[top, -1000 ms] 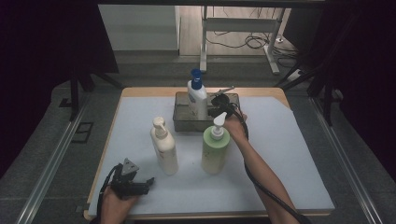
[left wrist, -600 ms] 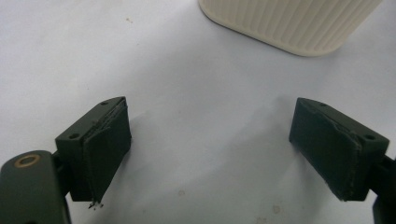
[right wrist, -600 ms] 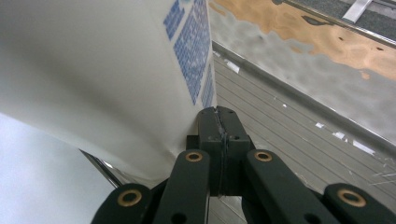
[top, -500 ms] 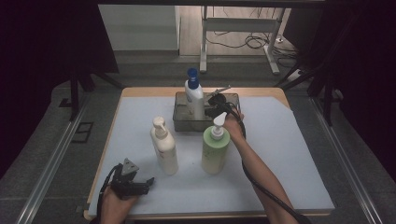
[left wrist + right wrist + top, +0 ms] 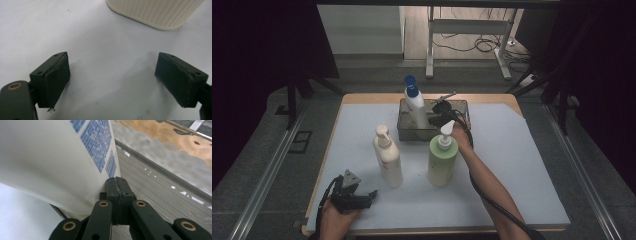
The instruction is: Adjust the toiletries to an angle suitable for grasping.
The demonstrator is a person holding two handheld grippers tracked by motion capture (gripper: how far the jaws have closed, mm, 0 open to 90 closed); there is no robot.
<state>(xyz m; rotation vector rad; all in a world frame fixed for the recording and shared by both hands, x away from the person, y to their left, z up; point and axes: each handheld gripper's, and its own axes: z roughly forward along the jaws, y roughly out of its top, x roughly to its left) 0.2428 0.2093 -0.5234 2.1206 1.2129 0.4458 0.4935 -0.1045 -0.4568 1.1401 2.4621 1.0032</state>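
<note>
Right gripper closed beside the white bottle in the tray; left gripper idle and spread.

The right gripper (image 5: 117, 195) has its jaws pressed flat together with nothing between them, its tips against the lower side of the white bottle with the blue pump (image 5: 414, 102), which stands in the grey tray (image 5: 459, 106) at the far side of the table (image 5: 522, 165). The bottle's long axis runs near vertical, pump uppermost, leaning slightly. Judgement: a rigid, smooth-walled plastic body, likely slippery and top-heavy if part full; best taken across the flat mid-body, not the pump neck. The left gripper (image 5: 120, 82) rests low on the table, jaws wide apart and empty, just short of the cream bottle (image 5: 388, 157). The green bottle (image 5: 443, 161) stands upright near the right forearm.
</note>
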